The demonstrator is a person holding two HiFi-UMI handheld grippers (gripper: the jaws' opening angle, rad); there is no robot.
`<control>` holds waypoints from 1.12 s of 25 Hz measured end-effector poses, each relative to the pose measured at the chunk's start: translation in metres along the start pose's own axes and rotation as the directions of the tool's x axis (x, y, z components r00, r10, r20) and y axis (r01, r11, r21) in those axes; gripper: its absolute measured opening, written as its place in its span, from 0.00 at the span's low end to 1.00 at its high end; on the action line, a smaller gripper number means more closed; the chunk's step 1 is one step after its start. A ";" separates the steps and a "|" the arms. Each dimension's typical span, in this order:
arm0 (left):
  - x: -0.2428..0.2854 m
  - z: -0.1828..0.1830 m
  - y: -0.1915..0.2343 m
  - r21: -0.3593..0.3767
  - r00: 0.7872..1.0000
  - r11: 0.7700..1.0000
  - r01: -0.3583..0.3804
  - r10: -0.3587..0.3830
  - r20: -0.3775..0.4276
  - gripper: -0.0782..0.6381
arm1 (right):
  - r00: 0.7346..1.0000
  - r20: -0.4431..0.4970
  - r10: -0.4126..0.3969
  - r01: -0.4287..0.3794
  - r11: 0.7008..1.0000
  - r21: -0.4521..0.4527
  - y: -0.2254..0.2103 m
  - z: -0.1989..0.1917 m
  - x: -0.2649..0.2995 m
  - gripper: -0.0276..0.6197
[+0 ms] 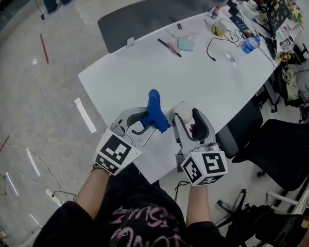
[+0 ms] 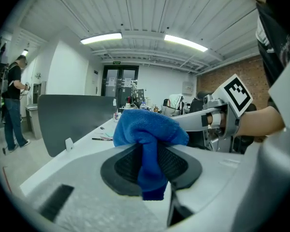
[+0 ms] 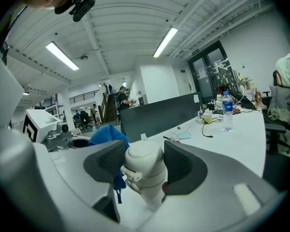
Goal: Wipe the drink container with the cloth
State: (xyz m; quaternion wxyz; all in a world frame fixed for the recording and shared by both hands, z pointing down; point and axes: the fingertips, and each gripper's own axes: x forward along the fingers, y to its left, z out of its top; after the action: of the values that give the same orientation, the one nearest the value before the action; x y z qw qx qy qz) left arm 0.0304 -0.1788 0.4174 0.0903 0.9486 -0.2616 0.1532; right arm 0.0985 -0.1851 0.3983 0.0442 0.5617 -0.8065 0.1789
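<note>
drink container (image 3: 144, 170): white, rounded lid, small side tab, upright between right gripper (image 1: 187, 118) jaws, at near table (image 1: 144, 71) edge | cloth (image 2: 147, 134): blue, bunched, pinched in left gripper (image 1: 150, 120) jaws, just beside container

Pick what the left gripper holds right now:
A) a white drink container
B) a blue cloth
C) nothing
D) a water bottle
B: the left gripper has its jaws shut on the blue cloth; the white drink container sits in the right gripper.

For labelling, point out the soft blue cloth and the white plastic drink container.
blue cloth (image 2: 150, 127): left gripper view, bunched top.
white drink container (image 3: 141, 156): right gripper view, rounded lid.
</note>
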 end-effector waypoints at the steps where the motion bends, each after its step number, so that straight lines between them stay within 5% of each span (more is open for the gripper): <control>1: 0.003 0.001 -0.002 0.004 1.000 1.000 0.011 -0.011 -0.001 0.24 | 1.000 0.001 0.002 -0.002 1.000 0.001 0.000 0.000 0.001 0.45; 10: 0.027 0.002 -0.019 0.071 0.994 0.992 0.100 -0.097 -0.045 0.24 | 1.000 0.009 0.002 -0.002 1.000 0.013 -0.002 0.001 0.000 0.44; 28: 0.036 -0.014 -0.015 0.040 0.988 0.987 0.153 -0.152 -0.020 0.24 | 1.000 -0.001 0.008 -0.008 1.000 0.022 -0.006 0.000 0.003 0.44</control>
State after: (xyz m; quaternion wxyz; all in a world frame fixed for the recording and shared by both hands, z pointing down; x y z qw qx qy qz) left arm 0.0646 -0.1793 0.4419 0.0844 0.9662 -0.1845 0.1594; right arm 0.1026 -0.1894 0.4007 0.0379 0.5587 -0.8069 0.1882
